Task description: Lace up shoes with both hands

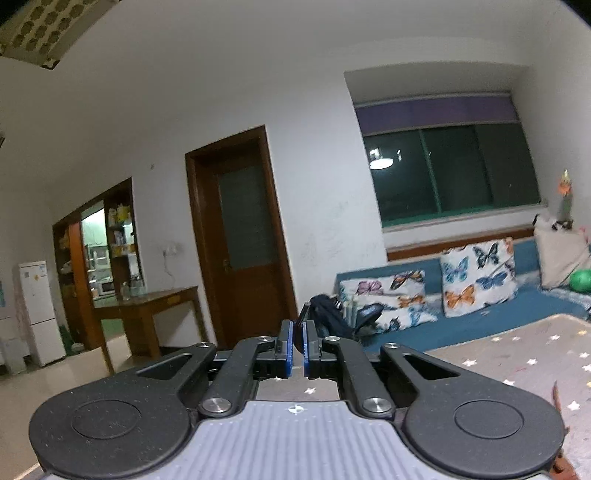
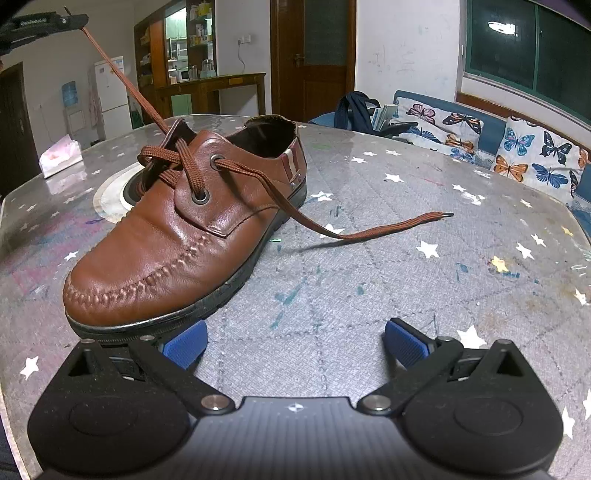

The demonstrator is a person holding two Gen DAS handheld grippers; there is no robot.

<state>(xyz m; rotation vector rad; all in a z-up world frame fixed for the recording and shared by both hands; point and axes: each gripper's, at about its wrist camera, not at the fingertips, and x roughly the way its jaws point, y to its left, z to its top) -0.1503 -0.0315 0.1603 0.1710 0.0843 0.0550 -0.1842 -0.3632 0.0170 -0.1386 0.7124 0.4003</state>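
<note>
Right wrist view: the right gripper [image 2: 295, 345] is hovering low over the desk [image 2: 369, 295], jaws spread wide, holding and touching nothing.
Blue pads [image 2: 184, 345]: the left-hand pad is sitting just beside the toe of the shoe [image 2: 177, 236]; whether it is touching the sole cannot be told.
Shoe: brown leather, standing upright on the desk, toe pointing toward the right gripper.
Lace [image 2: 192, 166]: crossing between the shoe's eyelets.
Loose lace end [image 2: 424, 219]: trailing right of the shoe, resting on the desk.
Other lace end [image 2: 122, 74]: running taut up and left from the shoe to the left gripper [image 2: 70, 20].
Left wrist view: the left gripper [image 1: 297, 341] is aiming above the shoe, jaws nearly pressed together with a narrow slit showing; the pinched lace is not visible here.
</note>
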